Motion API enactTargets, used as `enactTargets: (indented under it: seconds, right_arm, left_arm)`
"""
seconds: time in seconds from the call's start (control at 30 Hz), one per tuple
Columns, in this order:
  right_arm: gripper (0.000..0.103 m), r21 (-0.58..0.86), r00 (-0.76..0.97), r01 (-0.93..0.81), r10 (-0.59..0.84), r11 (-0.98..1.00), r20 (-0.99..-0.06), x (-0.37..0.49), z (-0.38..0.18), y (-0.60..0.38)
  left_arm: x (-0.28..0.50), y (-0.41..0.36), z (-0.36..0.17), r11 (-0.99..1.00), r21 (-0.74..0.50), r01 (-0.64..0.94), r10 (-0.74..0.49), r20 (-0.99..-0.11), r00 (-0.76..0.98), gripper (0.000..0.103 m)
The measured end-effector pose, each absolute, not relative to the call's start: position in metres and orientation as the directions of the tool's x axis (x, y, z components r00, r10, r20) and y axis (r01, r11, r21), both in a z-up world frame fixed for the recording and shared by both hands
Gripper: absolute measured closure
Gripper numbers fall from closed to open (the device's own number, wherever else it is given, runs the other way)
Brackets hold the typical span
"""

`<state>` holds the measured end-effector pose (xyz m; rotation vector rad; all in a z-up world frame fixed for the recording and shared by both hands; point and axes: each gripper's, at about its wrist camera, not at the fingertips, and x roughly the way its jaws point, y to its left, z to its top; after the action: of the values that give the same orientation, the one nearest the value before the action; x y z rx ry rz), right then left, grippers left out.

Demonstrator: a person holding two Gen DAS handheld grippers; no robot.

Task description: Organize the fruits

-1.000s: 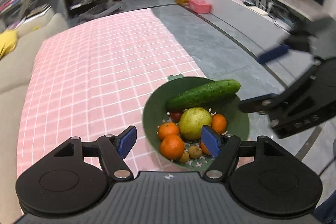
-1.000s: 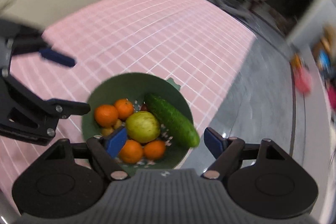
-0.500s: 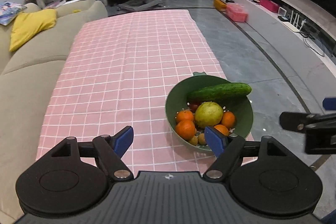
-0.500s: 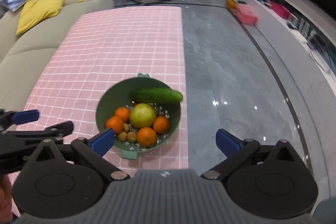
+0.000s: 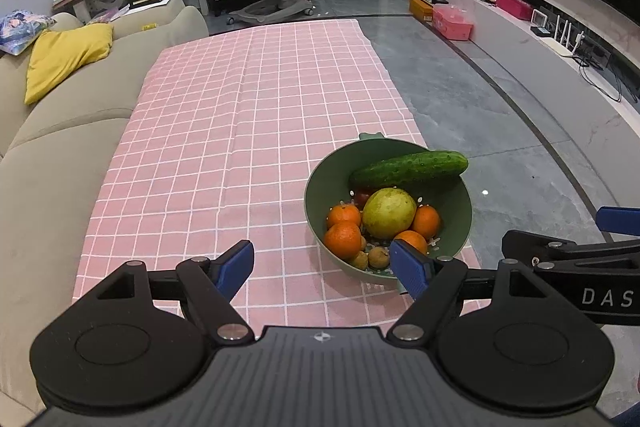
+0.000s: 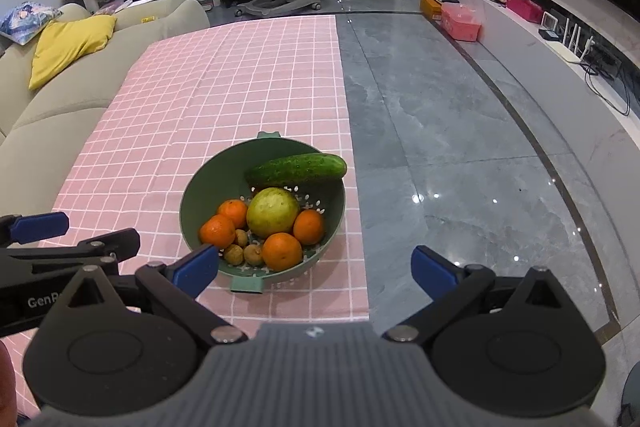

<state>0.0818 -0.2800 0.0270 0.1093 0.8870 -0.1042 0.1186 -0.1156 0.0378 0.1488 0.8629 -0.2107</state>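
While both grippers' fingers (image 5: 412, 269) spread empty, green bowl (image 6: 200, 195) of fruit, cucumber (image 6: 296, 167) across rim.

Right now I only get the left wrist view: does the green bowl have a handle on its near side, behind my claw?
Observer: Yes, a flat tab handle sticks out from the near rim of the green bowl.
Operator: Is the other claw carrying anything?
Observer: No, the right claw is open and empty.
Operator: I count two little brown ones.
Observer: Three small brown fruits lie by the near oranges.
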Motion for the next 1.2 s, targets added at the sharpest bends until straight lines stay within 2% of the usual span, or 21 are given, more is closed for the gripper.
enactTargets:
  seconds: [1.2]
  right_arm:
    - [0.005,0.059,0.624,0.141,-0.042,0.988,-0.78,0.0735,0.0265,-0.2853]
  left_arm:
    - [0.1102,-0.1204,0.0423,0.968,0.073,0.242,-0.101,-0.763,0.638,0.013]
